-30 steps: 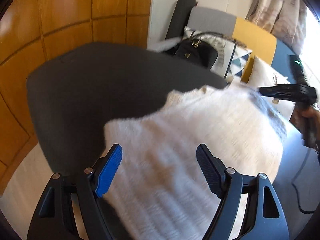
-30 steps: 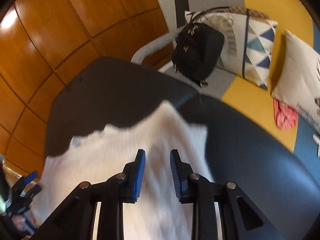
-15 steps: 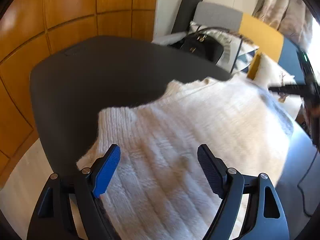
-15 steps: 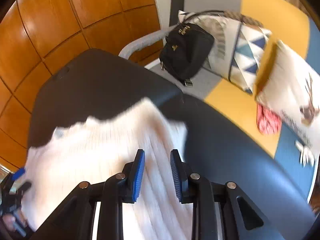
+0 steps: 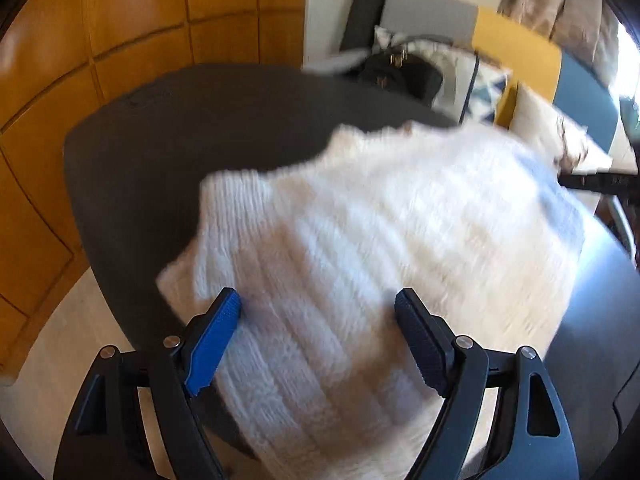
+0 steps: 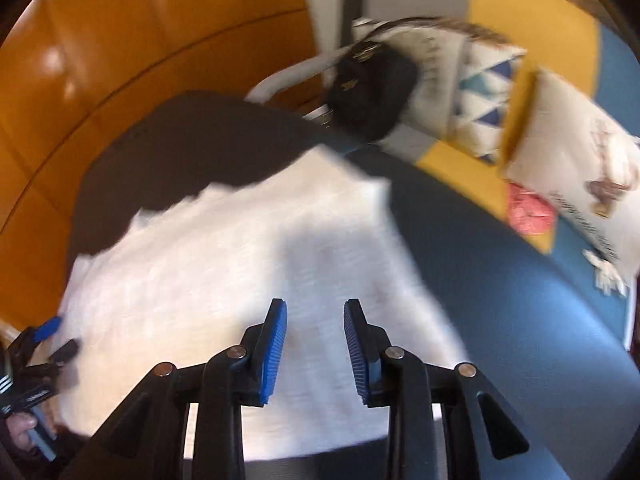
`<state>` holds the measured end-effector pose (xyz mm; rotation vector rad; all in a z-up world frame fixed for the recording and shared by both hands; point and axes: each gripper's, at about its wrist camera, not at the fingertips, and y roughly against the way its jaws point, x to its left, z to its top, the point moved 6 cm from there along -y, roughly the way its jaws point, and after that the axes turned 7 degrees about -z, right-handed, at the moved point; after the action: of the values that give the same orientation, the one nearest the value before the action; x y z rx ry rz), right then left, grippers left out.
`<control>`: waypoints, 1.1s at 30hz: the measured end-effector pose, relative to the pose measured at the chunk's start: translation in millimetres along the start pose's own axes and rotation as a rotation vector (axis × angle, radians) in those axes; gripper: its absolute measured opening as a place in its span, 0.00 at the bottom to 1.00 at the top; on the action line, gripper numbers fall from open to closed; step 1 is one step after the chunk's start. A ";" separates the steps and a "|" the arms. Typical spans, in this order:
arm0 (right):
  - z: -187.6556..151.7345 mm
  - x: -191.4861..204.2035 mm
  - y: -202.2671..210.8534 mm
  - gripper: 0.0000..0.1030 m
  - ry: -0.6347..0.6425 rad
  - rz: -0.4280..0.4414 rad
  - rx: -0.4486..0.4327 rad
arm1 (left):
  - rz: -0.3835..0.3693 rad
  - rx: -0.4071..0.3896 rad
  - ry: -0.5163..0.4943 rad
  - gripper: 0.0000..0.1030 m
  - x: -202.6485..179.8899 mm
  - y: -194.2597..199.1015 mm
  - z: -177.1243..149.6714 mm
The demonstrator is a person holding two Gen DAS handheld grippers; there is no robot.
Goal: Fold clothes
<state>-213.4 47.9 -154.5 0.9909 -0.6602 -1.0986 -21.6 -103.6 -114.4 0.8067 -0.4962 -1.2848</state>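
- Sweater (image 5: 380,248), white and ribbed knit, lies spread over the middle of the dark table (image 5: 192,128), one edge hanging past the table's near rim.
- Left claw (image 5: 318,340) hangs above the sweater's near-left part with its jaws wide apart; the knit shows between the pads, but neither pad presses on it, so it holds nothing. That wide stance likely readies it to take a thick fold of fabric.
- Right claw (image 6: 315,346) is over the sweater's opposite side, jaws narrow and opening, with fabric seen beneath the gap but nothing pinched. It probably has let go, or is setting up a fresh hold.
- From the right wrist view, the left claw (image 6: 48,340) appears at the sweater's far-left edge, so the two flank the garment, a sensible layout for lifting one side across the other.
- Beyond the sweater, off the table, sits a sofa (image 6: 520,12) with a black bag (image 6: 372,92) and patterned cushions (image 6: 488,92).
- Both views are blurred, so the sweater's sleeves and any folds cannot be told apart.
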 end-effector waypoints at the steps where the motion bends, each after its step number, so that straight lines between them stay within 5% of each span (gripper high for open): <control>1: -4.0 11.7 -6.5 0.29 0.031 -0.007 0.033 | 0.004 -0.001 -0.013 0.80 -0.4 1.9 -2.2; 4: 4.2 29.6 3.1 0.31 0.066 -0.048 -0.017 | -0.020 -0.032 0.036 0.80 3.6 12.1 -2.7; 9: 25.1 79.4 39.4 0.32 0.124 0.003 -0.164 | -0.020 -0.094 0.084 0.80 8.0 18.9 7.2; 13: 13.0 118.2 3.4 0.32 0.200 -0.021 -0.077 | 0.018 0.021 0.056 0.82 6.2 -12.2 0.1; 16: 7.9 129.8 3.2 0.34 0.208 -0.062 -0.105 | 0.041 -0.009 -0.011 0.83 3.1 -6.0 -3.9; 21: -3.0 139.9 46.3 0.34 0.194 0.018 -0.164 | -0.043 -0.079 0.119 0.83 18.5 32.0 -10.1; 26: -53.8 171.6 24.6 0.34 0.296 -0.007 -0.076 | -0.068 0.092 0.137 0.84 22.8 6.2 -45.3; 33: -61.3 163.4 44.6 0.35 0.200 0.004 -0.148 | -0.033 -0.023 0.130 0.87 30.4 39.8 -32.5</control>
<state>-87.1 -80.2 -145.4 0.9559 -0.4126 -1.0144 34.9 -121.9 -108.1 0.8758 -0.3650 -1.2568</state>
